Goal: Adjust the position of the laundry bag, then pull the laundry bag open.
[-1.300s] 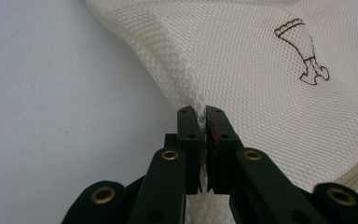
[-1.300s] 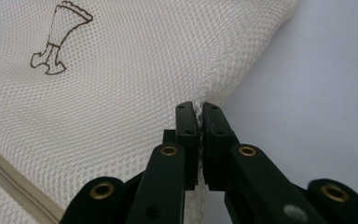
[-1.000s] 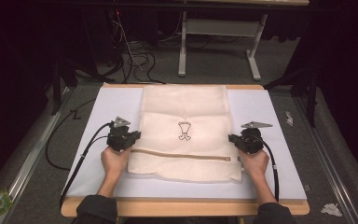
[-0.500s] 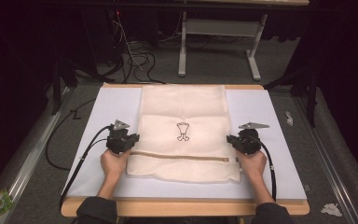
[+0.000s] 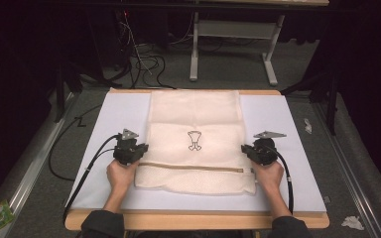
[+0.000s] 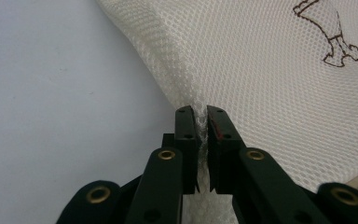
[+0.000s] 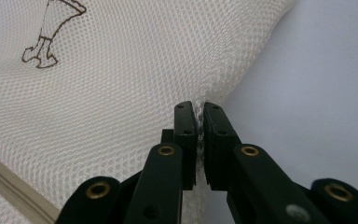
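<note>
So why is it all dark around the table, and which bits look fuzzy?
High view: light falls on the white table and the mesh bag; the room behind is nearly black, and the picture is soft. Left gripper view: the weave is crisp by the left gripper, while the near black arms blur. Right gripper view: likewise sharp mesh at the right gripper, no glare.

Quick count: 1 mesh laundry bag [image 5: 194, 144] w/ 1 zipper [image 5: 193, 167] and 1 printed logo [image 5: 194, 140], 2 grippers, left [image 5: 141, 148] + right [image 5: 245, 149], 1 white mat [image 5: 283, 119], 1 table [image 5: 198, 220].
</note>
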